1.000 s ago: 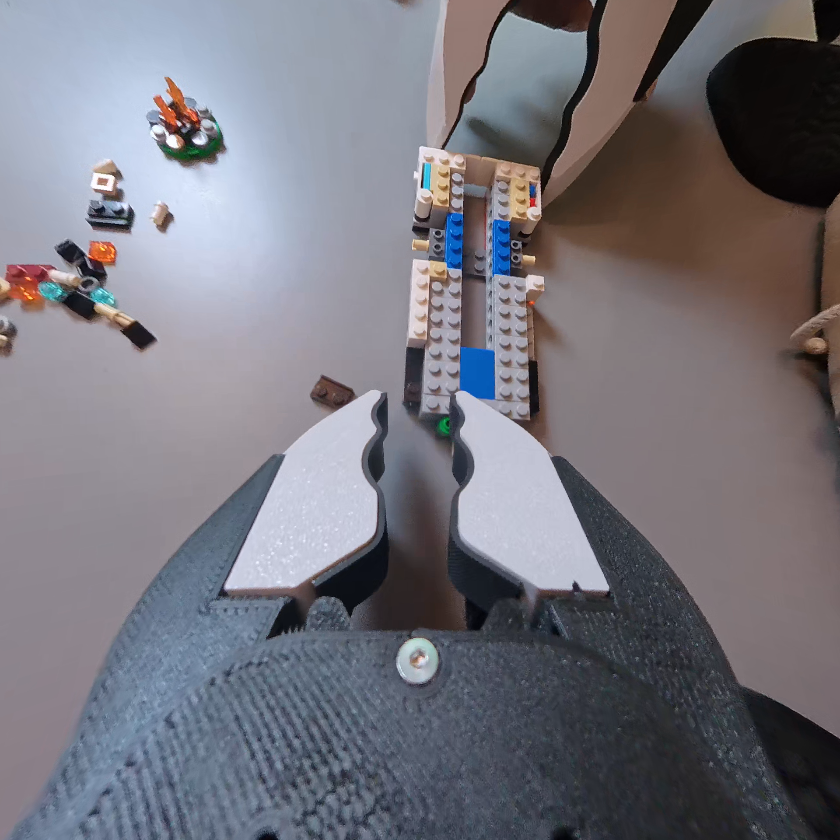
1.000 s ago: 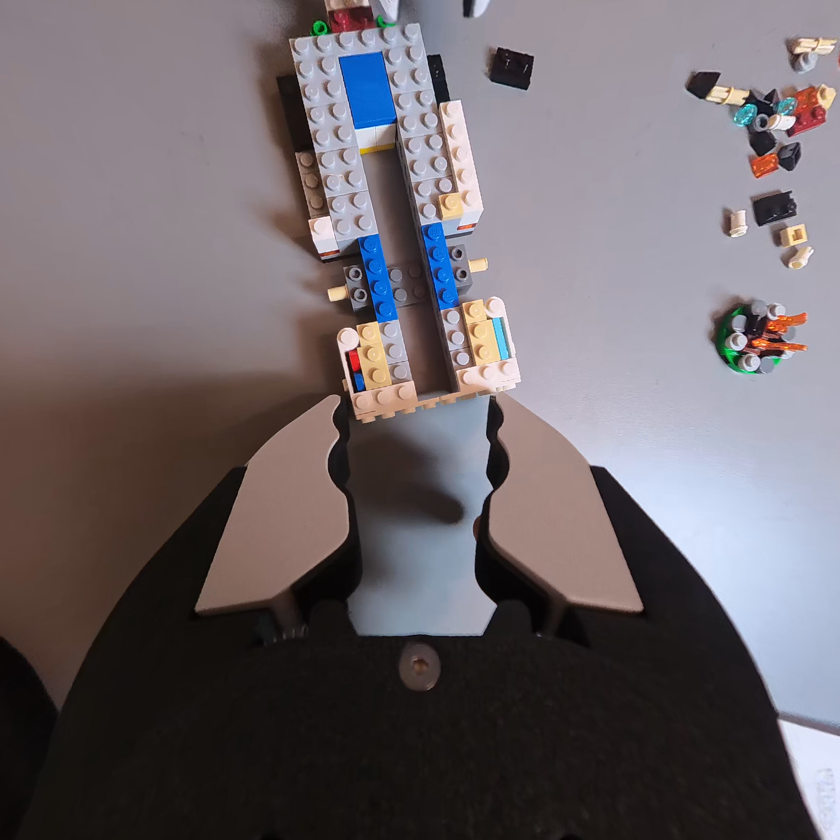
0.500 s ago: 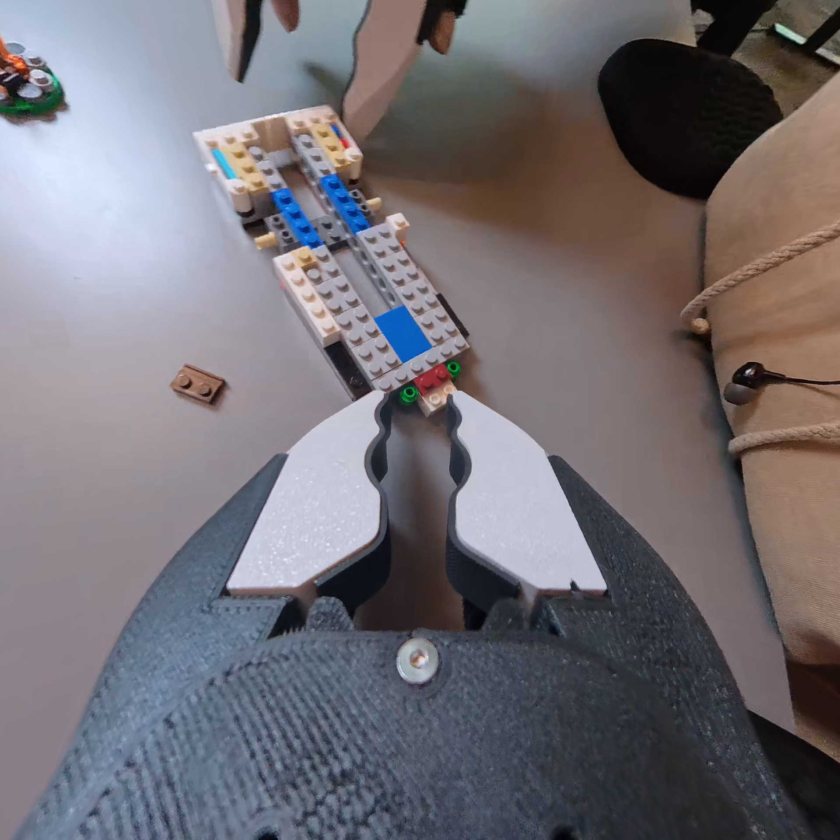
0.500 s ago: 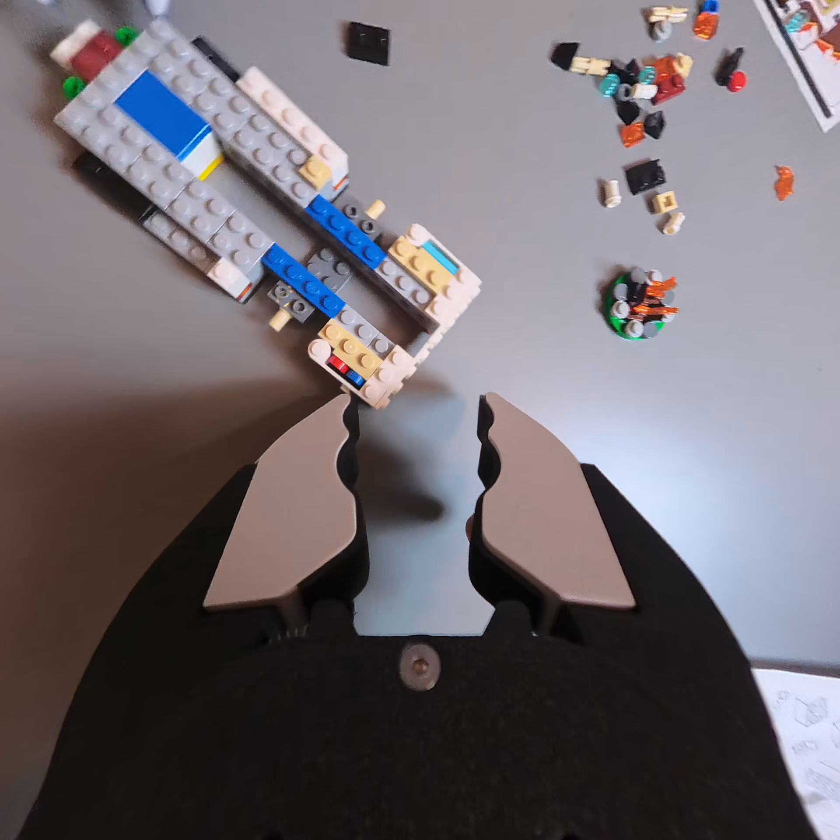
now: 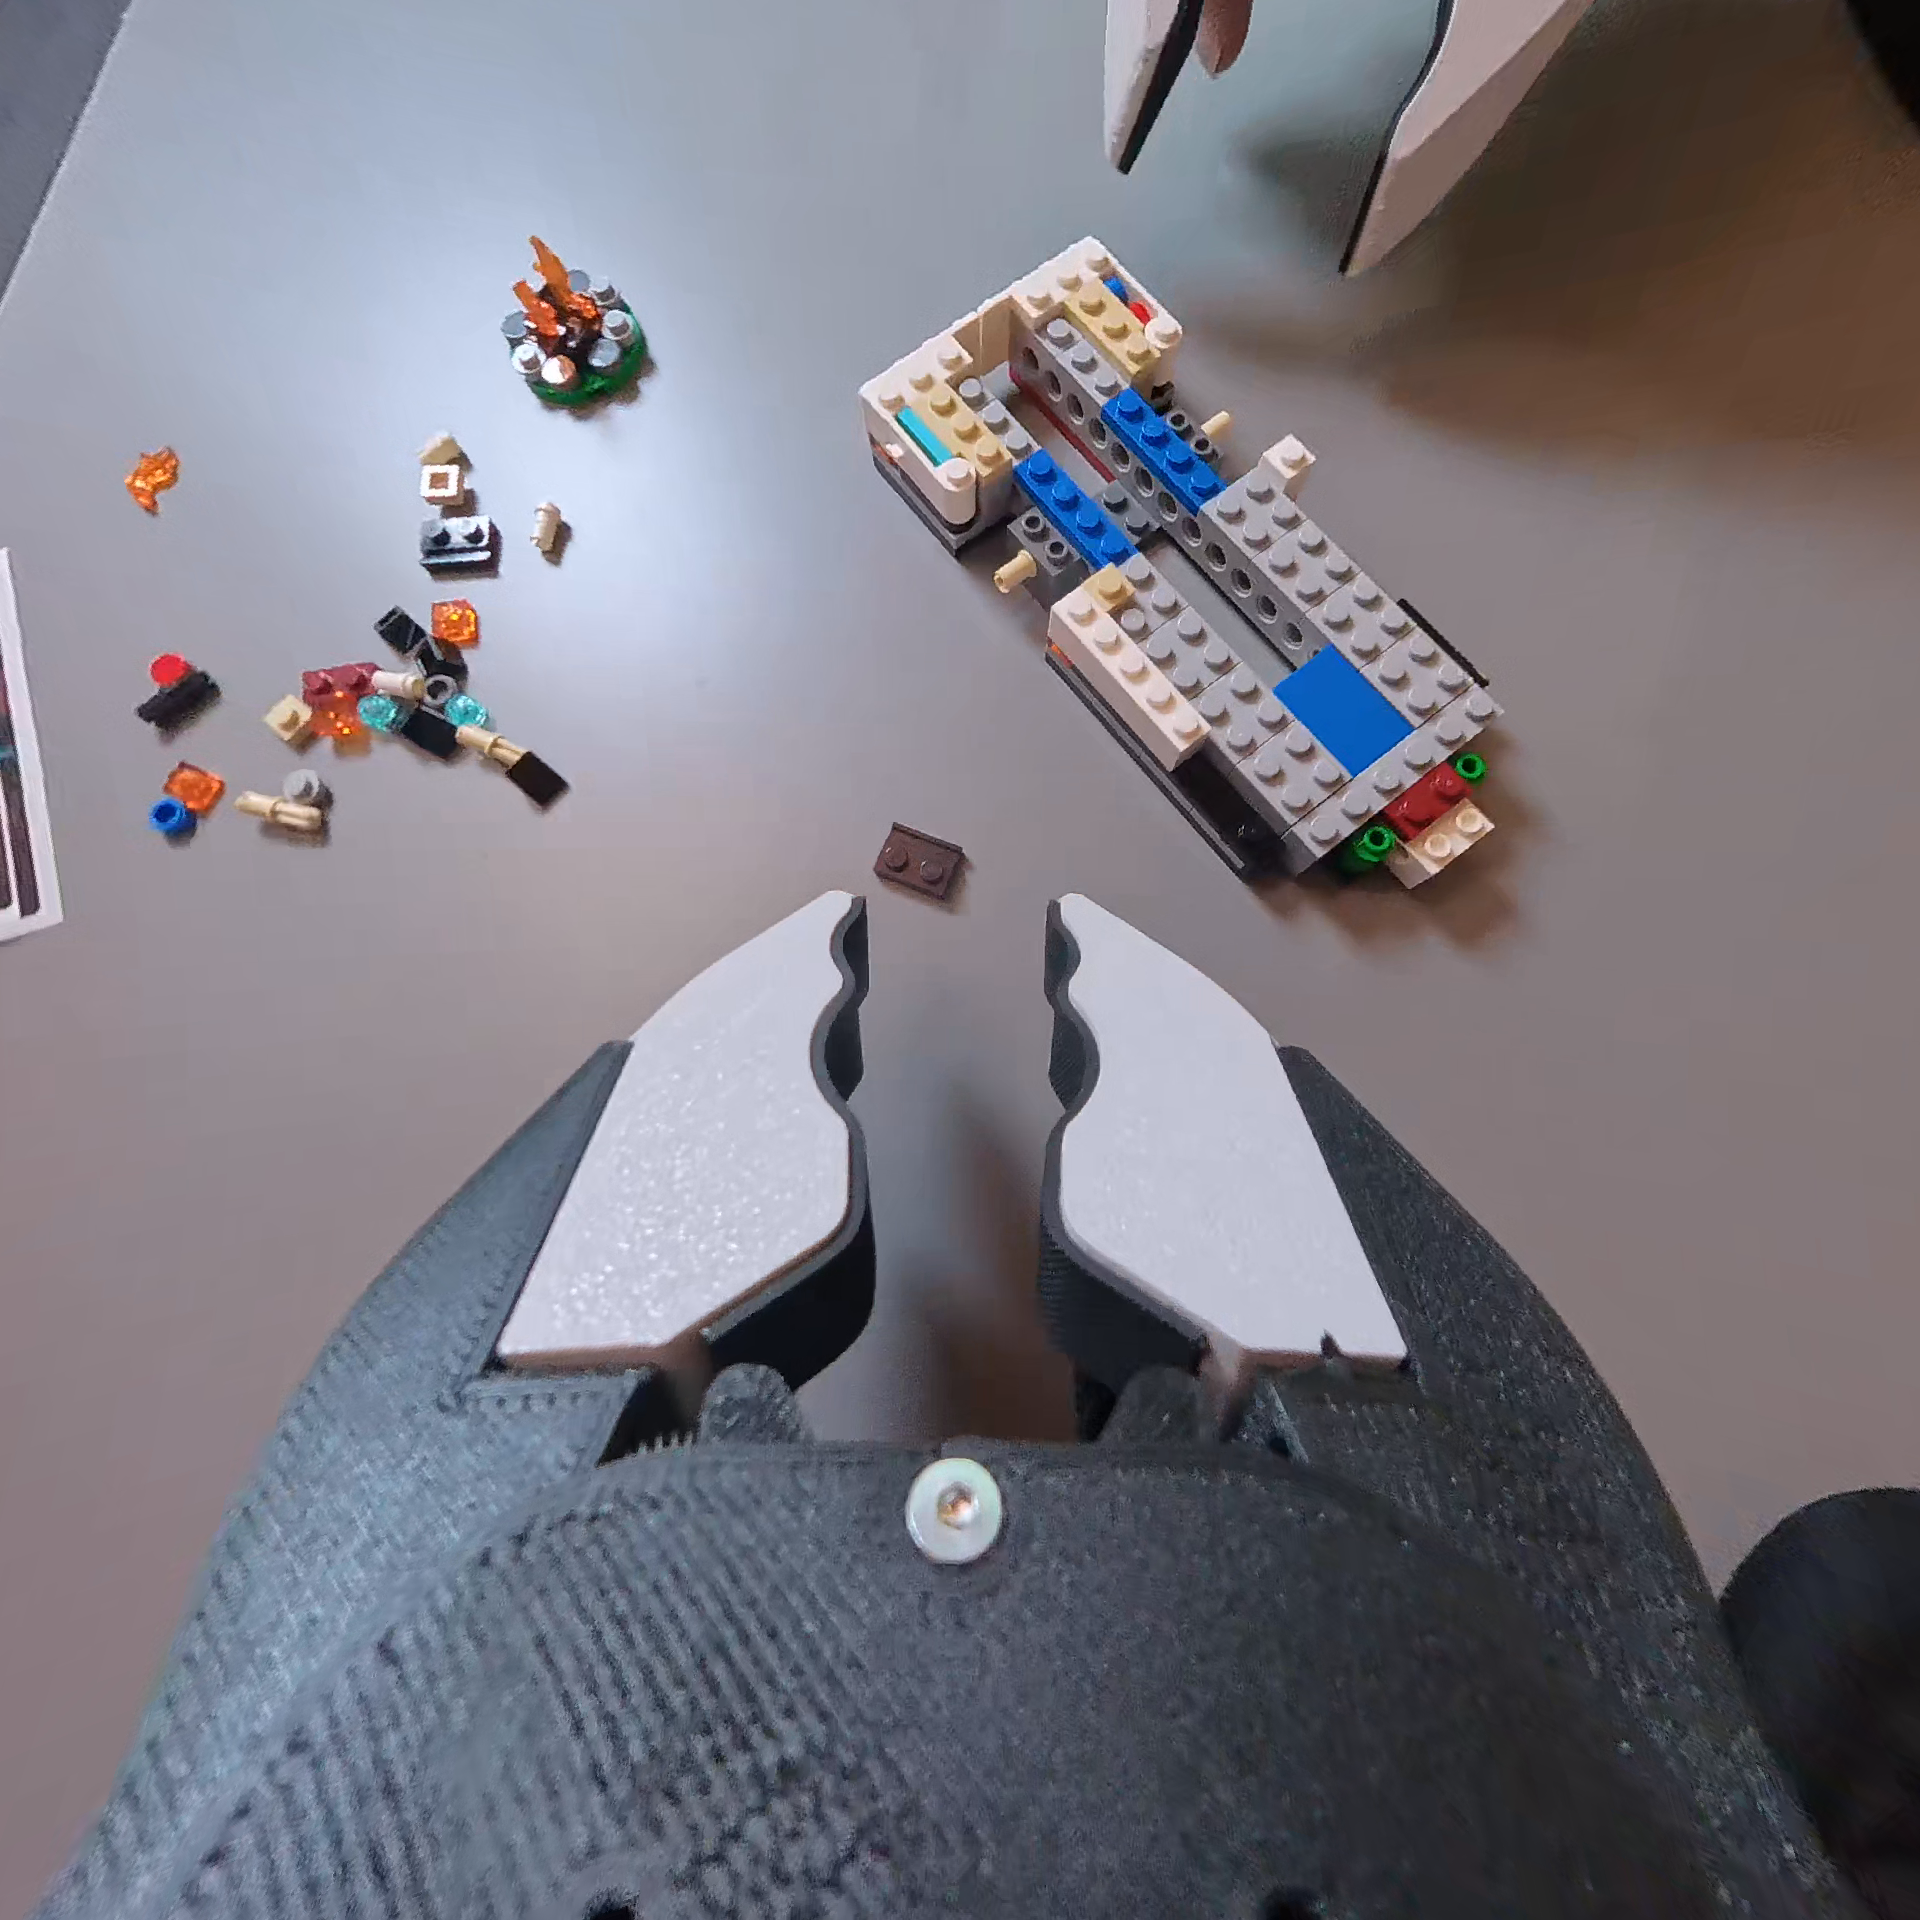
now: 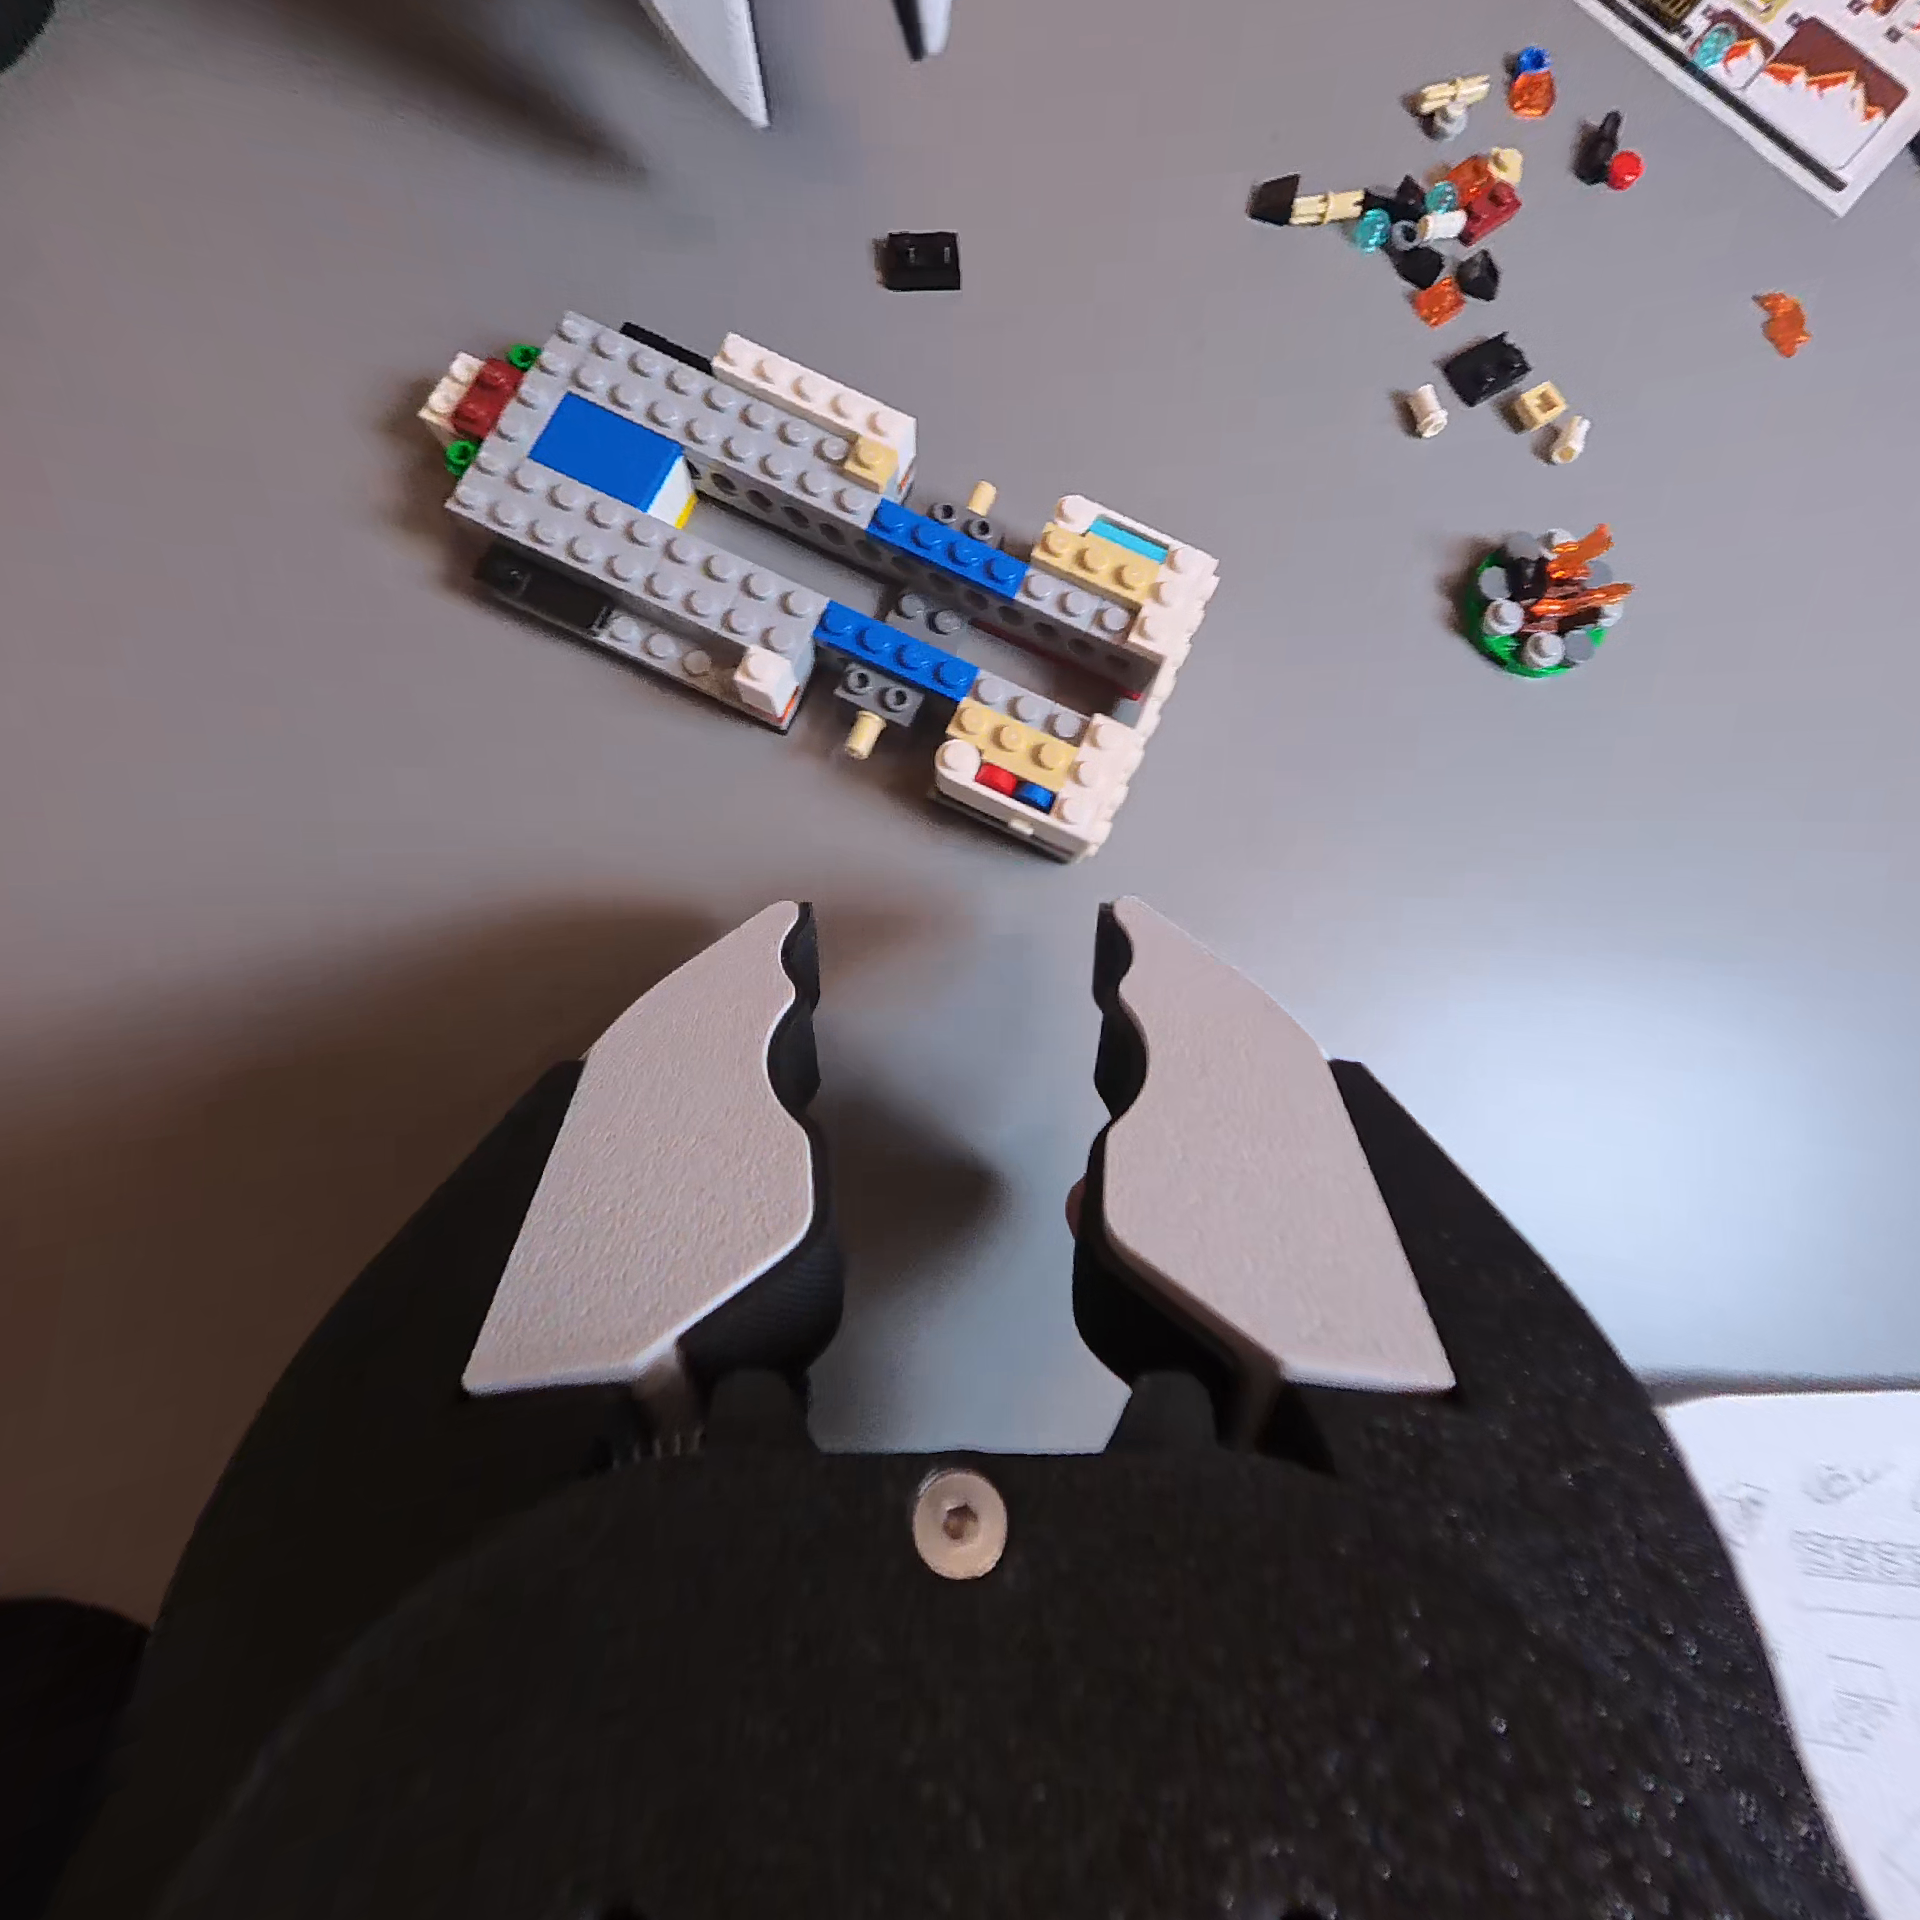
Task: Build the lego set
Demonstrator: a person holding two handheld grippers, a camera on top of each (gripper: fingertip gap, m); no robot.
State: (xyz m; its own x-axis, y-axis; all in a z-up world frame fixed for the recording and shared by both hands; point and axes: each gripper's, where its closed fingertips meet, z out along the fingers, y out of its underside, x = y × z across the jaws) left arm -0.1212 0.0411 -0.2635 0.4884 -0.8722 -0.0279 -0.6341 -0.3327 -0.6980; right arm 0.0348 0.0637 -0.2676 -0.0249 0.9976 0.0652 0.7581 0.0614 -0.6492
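The left gripper (image 5: 956, 914) hangs over the grey matte tabletop (image 5: 727, 208) w/ its two pale-grey fingers spread and nothing between them; the small dark-brown two-stud plate (image 5: 920, 858) lies flat just ahead of the tips, nearer the left finger, not touching either. To the right of that, approx. diagonal across the view, sits the long grey, blue, white and tan brick-built chassis (image 5: 1236, 623), w/ a dark-red brick and two green round studs at its near end. Further left is the scatter of small loose bricks, black, orange, tan and clear teal (image 5: 416, 696), and beyond it the little round green base w/ orange flame pieces (image 5: 577, 332). A printed sheet's edge (image 5: 21, 748) shows at far left. The right gripper (image 6: 951, 914) is also spread wide w/ bare table between the fingers; the chassis's white-and-tan end is the nearest thing ahead, clear of the tips. In that view the left gripper's tips show at top, above the chassis. A white paper sheet (image 6: 1829, 1558) lies at lower right.
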